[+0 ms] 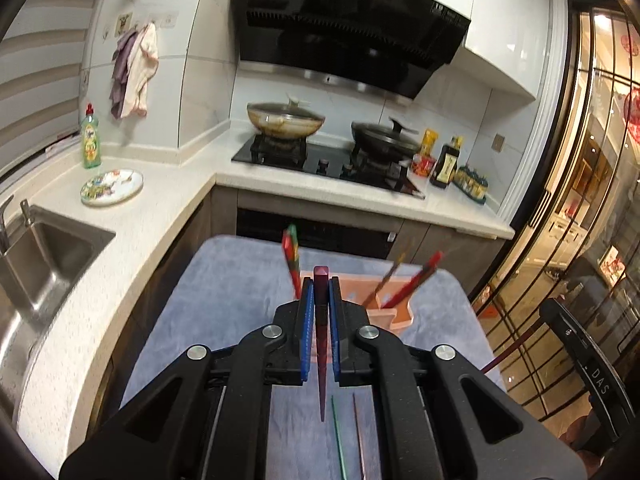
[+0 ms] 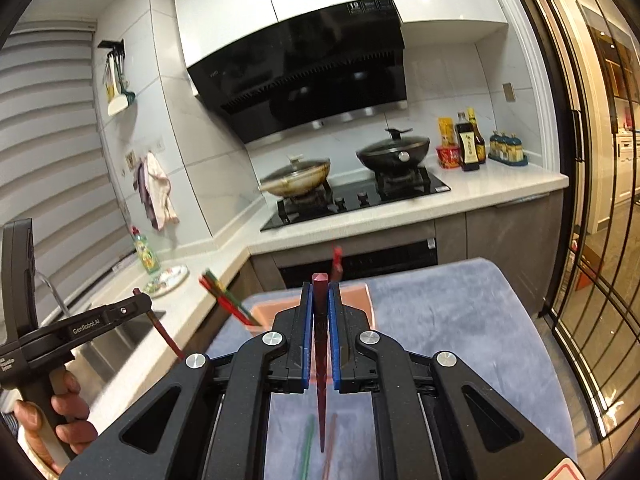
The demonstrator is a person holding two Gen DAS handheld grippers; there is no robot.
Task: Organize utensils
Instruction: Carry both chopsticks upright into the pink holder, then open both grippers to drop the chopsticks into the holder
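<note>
Both tools were clenched: the left tool (image 1: pixel 321 292) on a dark red chopstick (image 1: pixel 321 344), the right tool (image 2: pixel 321 300) on another red chopstick (image 2: pixel 321 360). Beyond stood a pink holder (image 1: pixel 384 314) with chopsticks on the grey-clothed counter (image 1: pixel 224 300); two loose chopsticks (image 1: pixel 340 436) lay below.

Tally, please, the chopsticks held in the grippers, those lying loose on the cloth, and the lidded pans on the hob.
Held chopsticks: 2 (left gripper, right gripper)
Loose chopsticks on cloth: 2 (green, brown)
Lidded pans on hob: 2
Total: 6
</note>
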